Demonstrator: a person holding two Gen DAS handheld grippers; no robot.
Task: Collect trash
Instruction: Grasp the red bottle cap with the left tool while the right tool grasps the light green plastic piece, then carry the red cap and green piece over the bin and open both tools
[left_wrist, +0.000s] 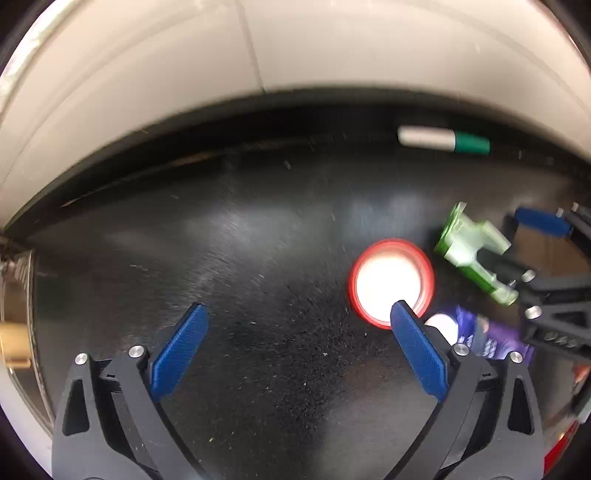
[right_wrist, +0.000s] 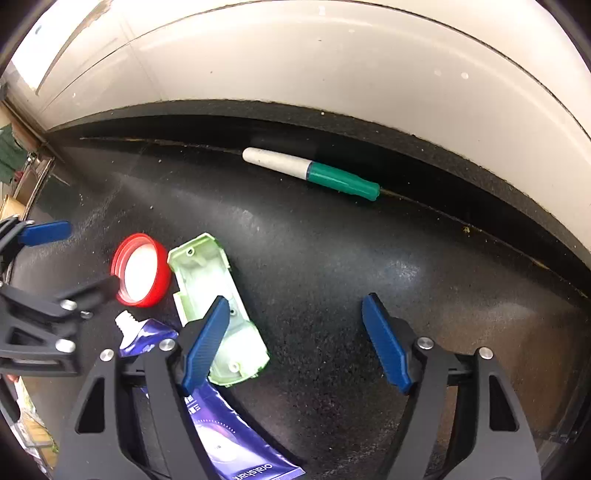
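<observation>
Both claws hang spread and empty over the dark tabletop (right_wrist: 332, 280), likely lining up on the trash. Around the red lid (right_wrist: 140, 271): left claw (left_wrist: 299, 314) just left, right claw (right_wrist: 295, 306) right, the green plastic shell (right_wrist: 218, 314) touching, the purple tube (right_wrist: 225, 428) just below, and the green-capped marker (right_wrist: 310, 172) well beyond by the wall.

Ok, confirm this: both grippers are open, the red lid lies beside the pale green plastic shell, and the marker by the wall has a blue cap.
One thing is wrong: the white marker by the wall has a green cap, not blue, as the right wrist view shows. The rest holds: left gripper and right gripper are open, and the round red lid lies beside the pale green plastic shell.
</observation>
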